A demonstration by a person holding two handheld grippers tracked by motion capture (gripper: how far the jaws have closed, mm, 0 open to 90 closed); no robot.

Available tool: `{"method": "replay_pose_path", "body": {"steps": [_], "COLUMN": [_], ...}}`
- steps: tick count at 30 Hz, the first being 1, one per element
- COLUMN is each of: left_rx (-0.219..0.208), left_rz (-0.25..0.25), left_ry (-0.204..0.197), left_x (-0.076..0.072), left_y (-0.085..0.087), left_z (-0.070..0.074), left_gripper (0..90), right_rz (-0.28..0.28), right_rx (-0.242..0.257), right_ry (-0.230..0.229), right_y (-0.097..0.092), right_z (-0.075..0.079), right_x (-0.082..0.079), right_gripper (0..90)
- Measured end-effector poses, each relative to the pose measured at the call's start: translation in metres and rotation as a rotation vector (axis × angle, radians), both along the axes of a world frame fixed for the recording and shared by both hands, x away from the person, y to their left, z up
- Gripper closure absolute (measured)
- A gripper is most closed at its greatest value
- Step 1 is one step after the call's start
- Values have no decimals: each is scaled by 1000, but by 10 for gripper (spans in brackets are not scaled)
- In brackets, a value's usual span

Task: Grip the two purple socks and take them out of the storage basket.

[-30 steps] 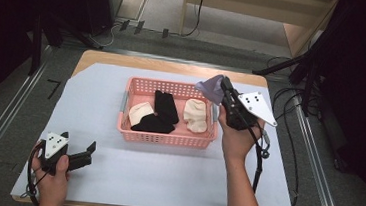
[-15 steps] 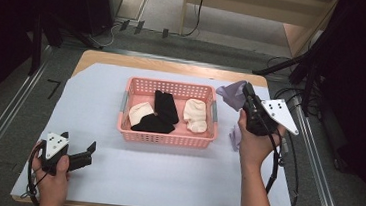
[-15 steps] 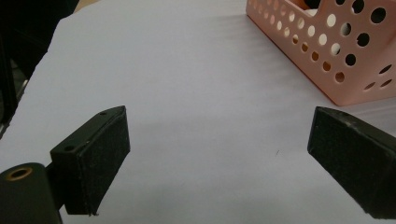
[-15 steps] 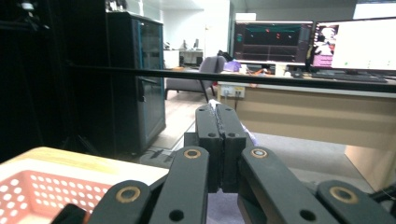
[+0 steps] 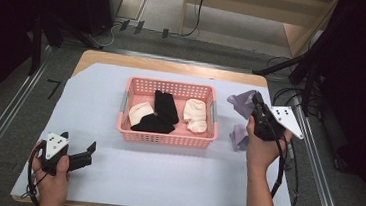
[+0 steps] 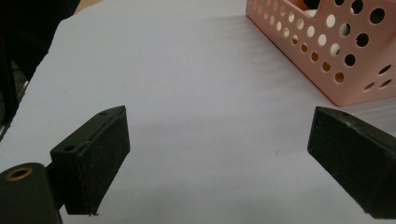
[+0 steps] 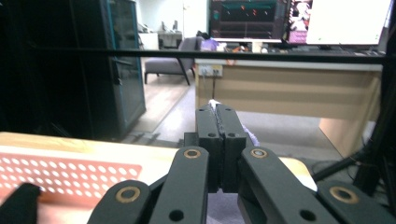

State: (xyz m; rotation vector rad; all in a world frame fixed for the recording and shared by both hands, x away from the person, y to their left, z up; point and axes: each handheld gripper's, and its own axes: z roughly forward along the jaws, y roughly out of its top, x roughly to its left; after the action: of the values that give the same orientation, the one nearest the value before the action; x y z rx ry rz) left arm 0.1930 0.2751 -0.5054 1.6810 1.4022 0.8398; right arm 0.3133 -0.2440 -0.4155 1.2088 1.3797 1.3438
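Socks are the business here, and the lavender sock (image 5: 241, 100) pinched in my right gripper (image 5: 257, 103) has come out of the pink basket (image 5: 165, 137): a second ago it hung over the basket's right end, and now it dangles beyond that wall, its tail down at the white sheet (image 5: 174, 182). I take that to mean this one is nearly sorted out and needs only to be laid down and let go.

Nearest me, my left gripper (image 5: 83, 154) rests low on the sheet at the near left corner, jaws spread wide with nothing between them (it has not stirred).

Farther on, the basket holds a cream sock (image 5: 140, 112), two black socks (image 5: 162, 114) and another cream sock (image 5: 196, 115).

My right gripper view shows the jaws pressed tight together with just a sliver of pale cloth (image 7: 214, 103) peeping at the tips, which the high view cannot resolve; the high view alone shows how the sock hangs. My left gripper view adds the basket's perforated corner (image 6: 336, 51) close ahead.
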Motion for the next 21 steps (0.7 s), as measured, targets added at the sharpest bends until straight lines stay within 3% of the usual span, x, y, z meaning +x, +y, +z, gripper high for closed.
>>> {"method": "replay_pose_path", "body": {"steps": [6,9,12,15,21], "left_rx": [-1,-2,-2,-2,-1], "left_rz": [-1,-1,-1,0,1], "left_ry": [-2,-3,-2,-3,-3], "left_x": [0,0,0,0,0], "left_y": [0,0,0,0,0], "left_z": [0,0,0,0,0], "left_gripper": [66,66,66,66,66], "right_rz": [-47,-47,-39,-29,-23], "right_rx": [16,125,156,157,132], "right_ry": [53,72,60,68,86], "right_y": [-7,-9,-10,-11,-17], "right_z": [-11,-12,-11,-11,-15], "right_x": [2,0,-2,-4,-11], "right_gripper": [867,579,453,402,399]}}
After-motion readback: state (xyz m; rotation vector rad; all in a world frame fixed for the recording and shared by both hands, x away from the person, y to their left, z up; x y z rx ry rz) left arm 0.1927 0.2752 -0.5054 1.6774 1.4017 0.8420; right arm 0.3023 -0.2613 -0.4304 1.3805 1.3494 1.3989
